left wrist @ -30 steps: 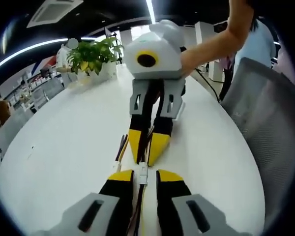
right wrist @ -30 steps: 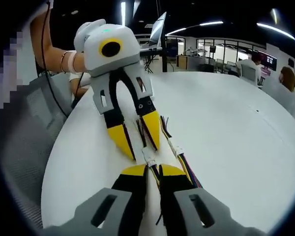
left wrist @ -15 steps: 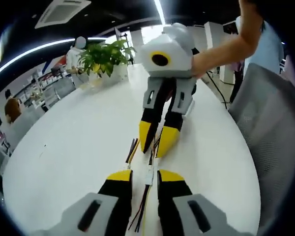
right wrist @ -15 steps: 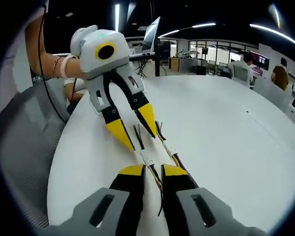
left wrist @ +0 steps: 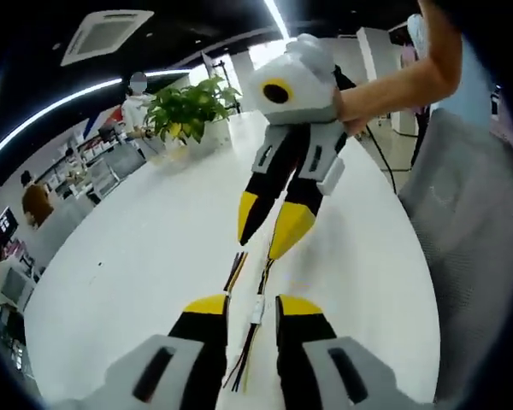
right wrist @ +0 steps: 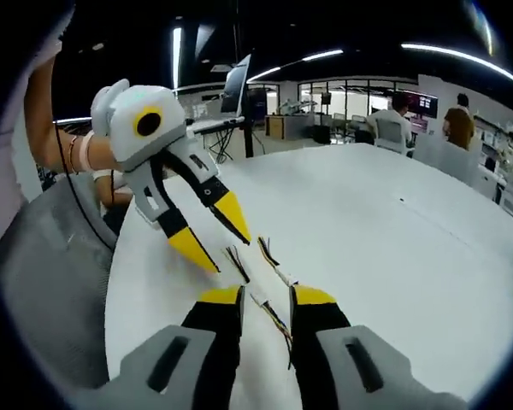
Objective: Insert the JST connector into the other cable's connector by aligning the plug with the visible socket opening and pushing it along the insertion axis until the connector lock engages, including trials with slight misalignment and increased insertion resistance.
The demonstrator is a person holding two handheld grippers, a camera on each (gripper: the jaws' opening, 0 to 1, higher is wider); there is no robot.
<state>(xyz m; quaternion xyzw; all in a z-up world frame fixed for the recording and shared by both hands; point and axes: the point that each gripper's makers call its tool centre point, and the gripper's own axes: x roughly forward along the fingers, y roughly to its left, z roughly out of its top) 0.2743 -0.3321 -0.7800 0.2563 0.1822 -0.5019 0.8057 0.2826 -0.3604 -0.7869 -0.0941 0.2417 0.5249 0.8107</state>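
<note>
Thin multi-coloured cables lie loose on the white table (left wrist: 128,248). One white JST connector (left wrist: 256,309) rests between the jaws of my left gripper (left wrist: 252,306), which stands open around it without touching. Its wires (left wrist: 237,266) run on toward my right gripper (left wrist: 256,249), which hangs open above the table. In the right gripper view, a white connector (right wrist: 260,302) lies in the gap of my open right gripper (right wrist: 266,296). A second cable (right wrist: 274,260) lies just beyond. My left gripper (right wrist: 232,255) hovers over the wire ends, open and holding nothing.
A potted plant (left wrist: 184,107) stands at the table's far end. Grey mesh chairs (left wrist: 470,222) (right wrist: 43,282) flank the table edge near the person's arms (left wrist: 393,81). A laptop (right wrist: 239,81) and seated people sit in the background.
Both grippers have opened wider, let go of the cables and risen away from each other. The cables now lie on the table.
</note>
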